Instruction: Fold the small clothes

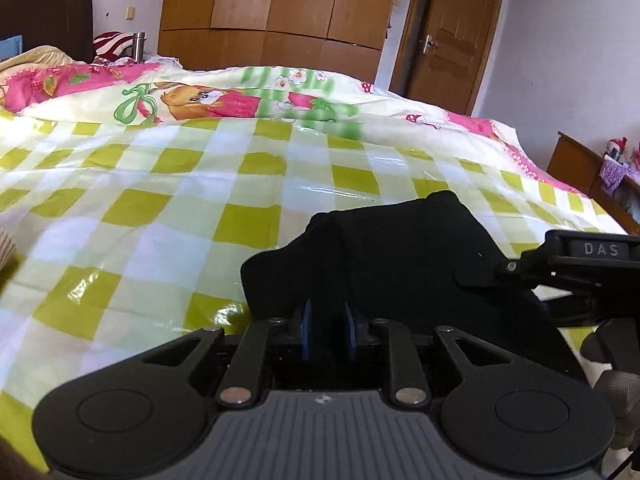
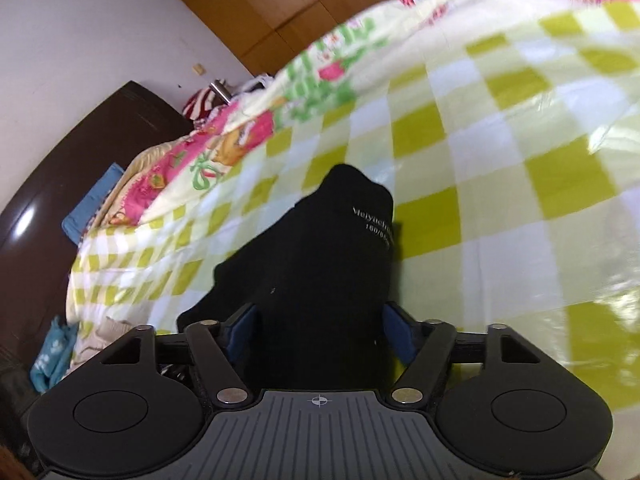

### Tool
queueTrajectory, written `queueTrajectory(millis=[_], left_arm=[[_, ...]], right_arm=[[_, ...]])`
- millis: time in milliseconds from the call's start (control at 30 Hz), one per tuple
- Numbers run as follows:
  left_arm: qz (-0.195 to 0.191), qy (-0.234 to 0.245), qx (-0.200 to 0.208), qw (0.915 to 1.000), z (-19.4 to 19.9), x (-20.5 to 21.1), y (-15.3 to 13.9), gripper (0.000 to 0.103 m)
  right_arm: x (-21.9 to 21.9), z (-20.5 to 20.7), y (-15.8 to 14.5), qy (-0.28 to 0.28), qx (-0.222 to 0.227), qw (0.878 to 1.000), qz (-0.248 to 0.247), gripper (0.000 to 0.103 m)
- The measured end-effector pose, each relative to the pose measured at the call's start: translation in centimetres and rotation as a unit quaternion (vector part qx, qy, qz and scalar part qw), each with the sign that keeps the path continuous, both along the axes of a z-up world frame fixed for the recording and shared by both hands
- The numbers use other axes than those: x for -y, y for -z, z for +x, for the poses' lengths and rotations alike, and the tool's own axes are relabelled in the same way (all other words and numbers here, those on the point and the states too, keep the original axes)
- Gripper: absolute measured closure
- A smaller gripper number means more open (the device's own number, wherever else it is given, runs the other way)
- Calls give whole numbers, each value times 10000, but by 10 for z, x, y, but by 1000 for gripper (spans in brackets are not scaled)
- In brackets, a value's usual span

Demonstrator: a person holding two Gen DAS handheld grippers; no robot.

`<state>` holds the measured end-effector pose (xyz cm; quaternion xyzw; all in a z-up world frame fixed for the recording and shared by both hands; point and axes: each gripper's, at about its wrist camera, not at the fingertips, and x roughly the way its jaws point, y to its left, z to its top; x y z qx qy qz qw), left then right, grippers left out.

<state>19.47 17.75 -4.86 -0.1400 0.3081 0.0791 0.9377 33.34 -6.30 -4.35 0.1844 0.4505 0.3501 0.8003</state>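
A small black garment [image 1: 400, 256] lies bunched on the green-and-white checked plastic sheet [image 1: 168, 200] that covers the bed. My left gripper [image 1: 328, 322] is at its near edge, blue pads close together with black cloth between them. My right gripper [image 1: 476, 276] enters from the right in the left wrist view and rests on the same garment. In the right wrist view the garment [image 2: 320, 264], with white size print, runs between the right gripper's [image 2: 320, 332] wide-apart blue pads [image 2: 242, 330].
A cartoon bedspread [image 1: 224, 96] lies beyond the sheet, with pillows and a steel flask [image 1: 138, 46] at the headboard. A wardrobe [image 1: 280, 8] and door [image 1: 448, 36] stand behind. A side table [image 1: 592, 168] is on the right. More small clothes [image 2: 100, 336] lie at the bed's edge.
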Motion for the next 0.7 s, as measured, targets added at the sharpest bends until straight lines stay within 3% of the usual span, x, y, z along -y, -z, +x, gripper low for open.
queueTrajectory(millis=[100, 167, 300, 367, 467, 533, 600, 700], left_arm=[[-100, -36, -78, 9999, 5, -11, 4, 69], [-244, 18, -56, 9997, 7, -15, 9, 69], [-145, 55, -106, 9998, 9, -4, 6, 74], [-259, 205, -118, 9994, 8, 7, 4, 77], [-540, 498, -71, 9973, 6, 30, 10, 78], [-420, 750, -6, 9963, 7, 48, 11, 78], [-232, 850, 24, 9961, 9, 58, 8, 78], [-404, 858, 1, 9955, 7, 48, -5, 78]], right_arm=[[9, -4, 6, -27, -288, 9992, 258, 30], [20, -11, 8, -75, -499, 9979, 412, 39], [24, -16, 2, -72, -628, 9978, 198, 56], [25, -16, -12, -176, -460, 9988, -37, 60], [41, -23, -29, -243, -242, 9978, -566, 60], [61, -28, -32, -11, -292, 9964, -791, 60], [75, -35, -30, 163, -318, 9958, -846, 59], [80, -39, -27, 318, -365, 9957, -784, 51]])
